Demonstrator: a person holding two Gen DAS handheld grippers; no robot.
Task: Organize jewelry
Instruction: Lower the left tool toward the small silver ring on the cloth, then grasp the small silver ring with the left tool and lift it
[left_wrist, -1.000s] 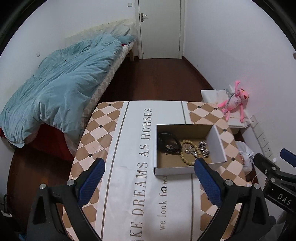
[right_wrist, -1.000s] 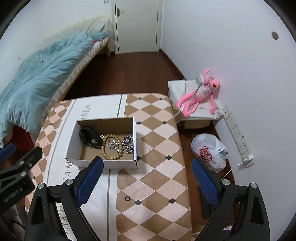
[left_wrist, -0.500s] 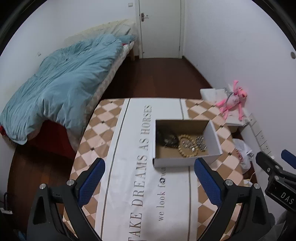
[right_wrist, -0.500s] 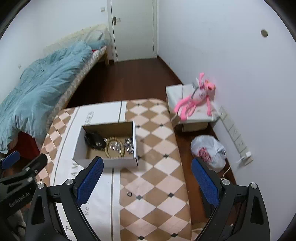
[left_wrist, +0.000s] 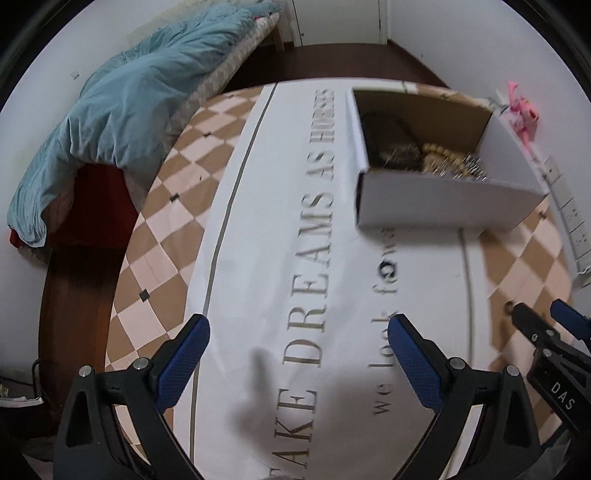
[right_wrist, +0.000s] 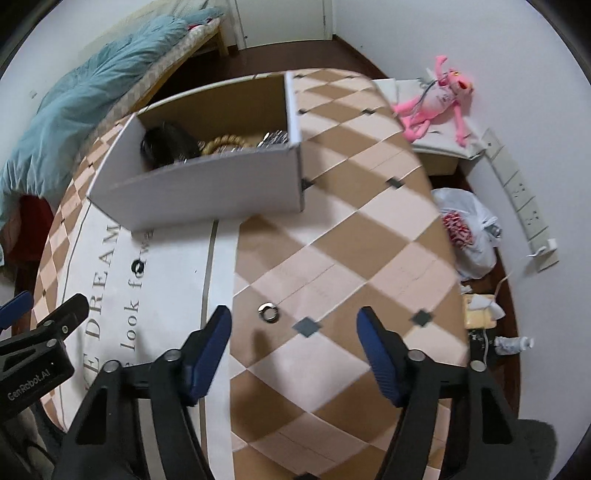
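A white cardboard box stands on the table. It holds a dark band, a wooden bead bracelet and silver chains. A small silver ring lies on the checkered cloth, just ahead of my right gripper, which is open and empty. A small black ring lies on the white strip before the box. My left gripper is open and empty, low over the printed strip.
The table cloth is checkered with a white lettered strip. A bed with a blue duvet lies to the left. A pink plush toy, a white plastic bag and a power strip are by the right wall.
Both grippers have dropped from high above to low over the table, toward its near side. The box and the silver ring now look much closer. Both stay open.
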